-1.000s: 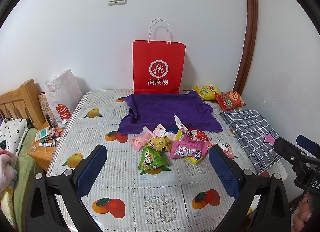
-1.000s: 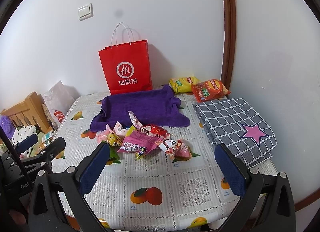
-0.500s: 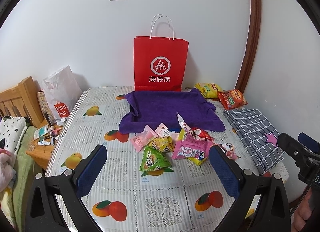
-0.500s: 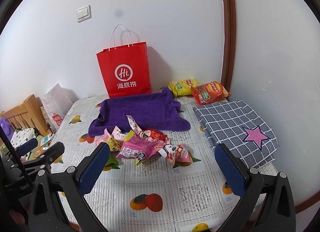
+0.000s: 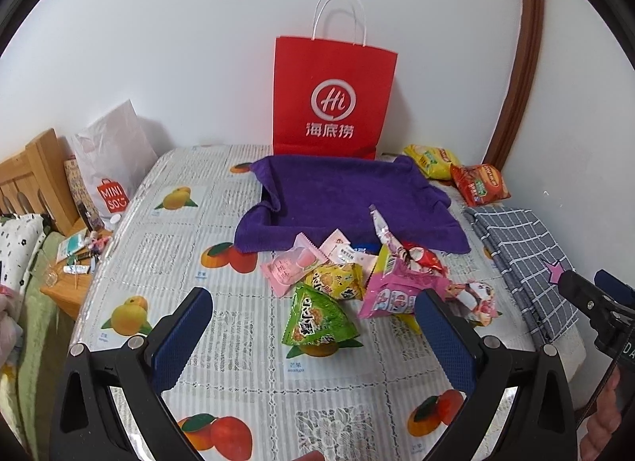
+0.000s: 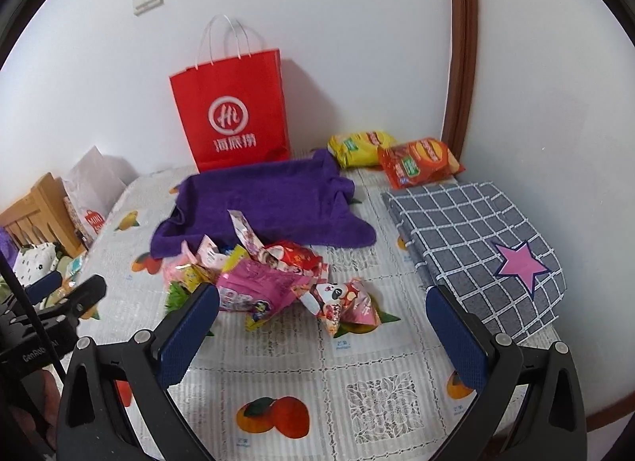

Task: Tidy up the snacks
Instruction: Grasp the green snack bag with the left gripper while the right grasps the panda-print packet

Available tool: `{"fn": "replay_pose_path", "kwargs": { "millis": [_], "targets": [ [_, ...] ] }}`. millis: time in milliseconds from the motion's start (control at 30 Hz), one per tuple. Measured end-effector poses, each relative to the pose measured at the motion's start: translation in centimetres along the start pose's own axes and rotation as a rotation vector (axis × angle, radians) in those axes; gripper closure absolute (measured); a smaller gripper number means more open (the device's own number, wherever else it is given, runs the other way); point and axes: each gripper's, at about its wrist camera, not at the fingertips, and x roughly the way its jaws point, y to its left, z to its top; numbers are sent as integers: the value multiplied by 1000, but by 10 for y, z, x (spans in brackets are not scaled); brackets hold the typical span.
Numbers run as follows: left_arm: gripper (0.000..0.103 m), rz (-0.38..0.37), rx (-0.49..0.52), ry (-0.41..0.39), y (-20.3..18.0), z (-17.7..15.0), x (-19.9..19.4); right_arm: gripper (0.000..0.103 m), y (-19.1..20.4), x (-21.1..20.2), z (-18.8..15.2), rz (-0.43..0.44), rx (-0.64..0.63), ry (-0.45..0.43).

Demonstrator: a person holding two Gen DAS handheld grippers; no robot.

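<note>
A heap of small snack packets lies mid-table: a green triangular packet (image 5: 315, 318), a yellow one (image 5: 337, 280), a pale pink one (image 5: 289, 268), a big magenta bag (image 5: 397, 292) (image 6: 258, 288) and a panda packet (image 6: 345, 302). Behind the heap sits a purple cloth-lined tray (image 5: 341, 199) (image 6: 262, 203). My left gripper (image 5: 313, 328) hovers open just short of the green packet, holding nothing. My right gripper (image 6: 321, 320) is open above the panda packet, also holding nothing.
A red paper bag (image 5: 333, 99) stands against the wall behind the tray. Yellow (image 6: 359, 147) and orange (image 6: 416, 161) chip bags lie at the back right. A folded checked cloth (image 6: 472, 238) covers the right side. A white shopping bag (image 5: 113, 167) and bedside clutter sit off the left edge.
Both grippers have moved forward toward the snack heap, which now looks larger and closer. Nothing on the table has shifted.
</note>
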Motion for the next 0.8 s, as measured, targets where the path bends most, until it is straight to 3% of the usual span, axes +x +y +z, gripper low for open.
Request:
{"fn": "replay_pose_path", "kwargs": {
  "millis": [533,800],
  "targets": [
    [0,45,-25,163,12,-23,90,3,-37,99,-30,16,78,167],
    [0,30,-48,201,18,-25,114,3,-37,138,-27,18,53,189]
  ]
}}
